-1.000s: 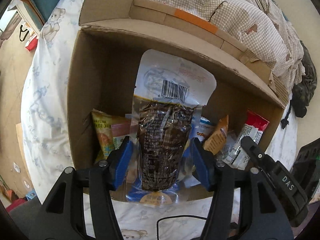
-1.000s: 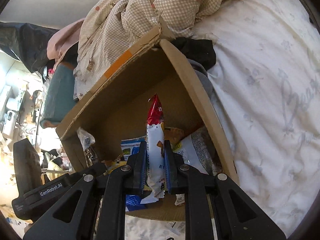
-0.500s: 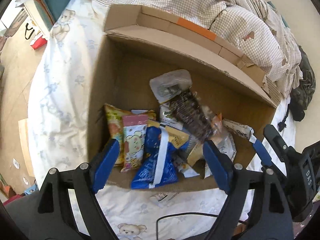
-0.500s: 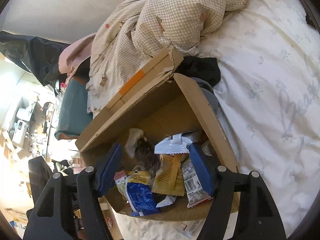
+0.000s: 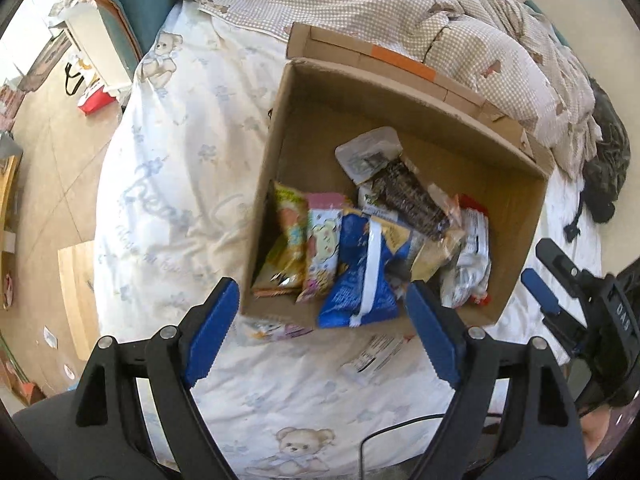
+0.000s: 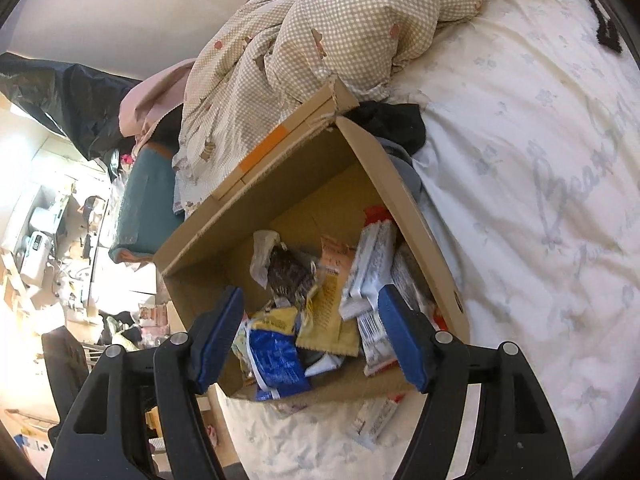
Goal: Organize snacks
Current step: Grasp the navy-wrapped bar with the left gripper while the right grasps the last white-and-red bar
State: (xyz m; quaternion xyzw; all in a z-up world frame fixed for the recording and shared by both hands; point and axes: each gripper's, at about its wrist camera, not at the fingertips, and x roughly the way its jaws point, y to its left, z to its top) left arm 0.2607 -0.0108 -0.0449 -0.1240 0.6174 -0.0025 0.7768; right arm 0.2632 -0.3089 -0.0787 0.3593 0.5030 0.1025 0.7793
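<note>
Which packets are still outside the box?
Two on the sheet by the box's near wall: a pink-yellow packet and a white barcoded one.

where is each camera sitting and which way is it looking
Left wrist: rides on the left gripper, looking steeply down into the cardboard box of snacks on the bed; its open blue fingers show, with the right gripper at the right edge.
Right wrist: rides on the right gripper, slanting down into the same box from its other side; only its own open fingers show.
Shared: the box, the blue packet and the checked quilt.
</note>
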